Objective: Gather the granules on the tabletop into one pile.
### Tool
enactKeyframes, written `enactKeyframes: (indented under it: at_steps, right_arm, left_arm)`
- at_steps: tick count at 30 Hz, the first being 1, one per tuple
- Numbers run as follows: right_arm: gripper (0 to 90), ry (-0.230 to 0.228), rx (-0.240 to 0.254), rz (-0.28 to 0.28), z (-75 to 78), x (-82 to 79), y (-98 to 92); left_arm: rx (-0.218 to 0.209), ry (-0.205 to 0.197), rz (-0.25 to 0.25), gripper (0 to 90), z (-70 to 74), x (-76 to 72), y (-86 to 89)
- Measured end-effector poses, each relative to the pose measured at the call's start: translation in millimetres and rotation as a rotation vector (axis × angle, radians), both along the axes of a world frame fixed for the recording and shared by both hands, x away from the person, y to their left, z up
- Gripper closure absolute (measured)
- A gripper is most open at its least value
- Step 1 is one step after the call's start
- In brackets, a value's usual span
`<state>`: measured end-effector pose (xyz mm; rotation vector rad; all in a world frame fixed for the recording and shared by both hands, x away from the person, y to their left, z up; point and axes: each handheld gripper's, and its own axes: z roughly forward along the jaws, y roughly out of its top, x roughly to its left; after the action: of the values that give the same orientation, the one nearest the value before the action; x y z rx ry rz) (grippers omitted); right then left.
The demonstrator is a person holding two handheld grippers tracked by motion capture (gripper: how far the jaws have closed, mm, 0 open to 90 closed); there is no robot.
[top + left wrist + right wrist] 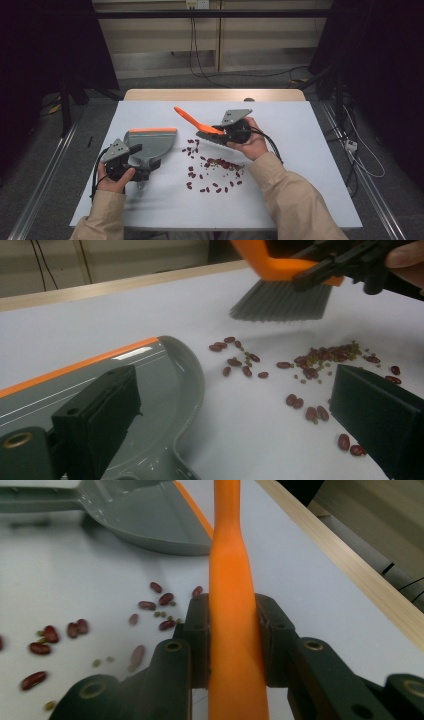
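Black jaws of the right hand-held gripper point(234, 645) are clamping the orange brush point(232, 625), hovering above scattered beans point(212, 167) mid-bench point(310, 200). Left hand-held gripper point(142, 162) is pinching the grey dustpan's point(150, 145) handle at near left. Next: sweeping beans leftward into it.

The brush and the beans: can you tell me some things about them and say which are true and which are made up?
1. The right gripper is shut on the orange brush handle. True.
2. The beans are already inside the dustpan. False: they lie scattered on the white table, beside the dustpan.
3. The dustpan is grey with an orange strip along its edge. True.
4. The brush bristles are orange. False: they are dark grey; the handle is what is orange.
5. Small green beans lie among the red ones. True.
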<state>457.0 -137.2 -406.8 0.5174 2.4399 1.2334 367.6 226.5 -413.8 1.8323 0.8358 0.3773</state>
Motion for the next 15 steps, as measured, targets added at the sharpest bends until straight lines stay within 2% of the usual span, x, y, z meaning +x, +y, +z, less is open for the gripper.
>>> enactKeyframes:
  at_steps: [3,7,9,12,13,15]
  right_arm:
    - [71.4,-0.008,-0.021,-0.013,-7.0,14.5,11.8]
    - [71.5,-0.019,-0.023,-0.026,-12.7,29.4,26.0]
    - [71.4,-0.035,-0.058,-0.02,-14.5,33.2,34.5]
    - [71.4,-0.036,-0.088,0.011,-19.9,35.6,45.1]
    - [71.4,-0.027,-0.074,0.03,-21.6,35.2,47.4]
    - [71.4,-0.033,-0.086,0.056,-22.5,31.8,51.3]
  left_arm:
    - [-0.003,0.001,0.0,5.6,-0.6,0.3,0.3]
    - [0.0,0.007,-0.001,5.6,-1.9,0.4,0.3]
    - [0.0,0.005,-0.002,5.6,-1.9,0.6,0.4]
    - [-0.001,0.005,0.0,5.6,-1.6,0.6,1.2]
    - [-0.003,0.006,0.002,5.6,-1.5,0.4,1.3]
    - [-0.002,0.004,0.004,5.6,-1.3,0.2,1.7]
